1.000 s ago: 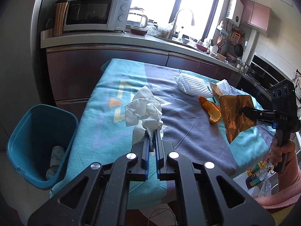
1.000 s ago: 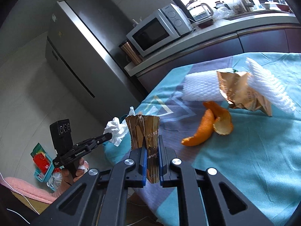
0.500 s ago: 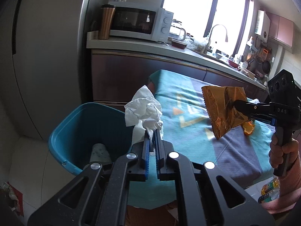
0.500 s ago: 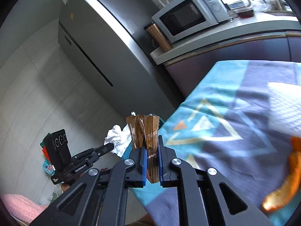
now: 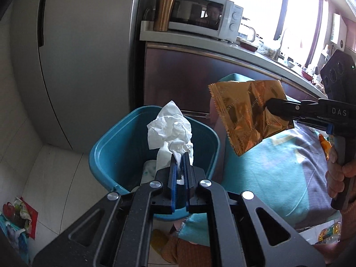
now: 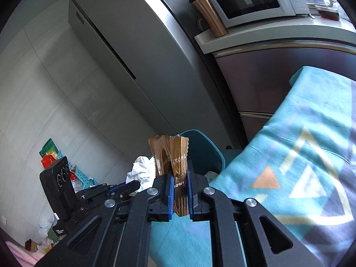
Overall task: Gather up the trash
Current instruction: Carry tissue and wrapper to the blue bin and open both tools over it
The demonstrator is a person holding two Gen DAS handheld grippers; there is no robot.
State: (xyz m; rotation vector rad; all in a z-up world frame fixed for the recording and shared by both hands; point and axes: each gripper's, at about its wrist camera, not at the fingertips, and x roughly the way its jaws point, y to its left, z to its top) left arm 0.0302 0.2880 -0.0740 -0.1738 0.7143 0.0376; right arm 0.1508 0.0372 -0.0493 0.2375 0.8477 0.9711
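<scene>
My left gripper [image 5: 180, 155] is shut on a crumpled white tissue [image 5: 170, 130], which hangs over the open teal bin [image 5: 101, 153] on the floor. My right gripper [image 6: 179, 173] is shut on a gold foil wrapper [image 6: 171, 155]; in the left wrist view that wrapper [image 5: 247, 113] hangs just right of the bin, above the table's edge. From the right wrist view, the left gripper [image 6: 135, 183] with the tissue [image 6: 140, 171] sits to the left, the bin [image 6: 200, 151] behind both. A pale piece of trash [image 5: 148, 169] lies inside the bin.
A teal and grey cloth covers the table [image 5: 278, 166] right of the bin. A grey fridge [image 5: 77, 55] stands behind it, beside a counter with a microwave [image 5: 200, 17] and copper tumbler [image 5: 163, 11]. Orange peel [image 5: 323, 144] shows at the right. Colourful packets [image 5: 17, 218] lie on the floor.
Both grippers have swung left off the table toward the bin. The tissue now hangs over the bin's opening, and the gold wrapper has come to the table's edge beside it.
</scene>
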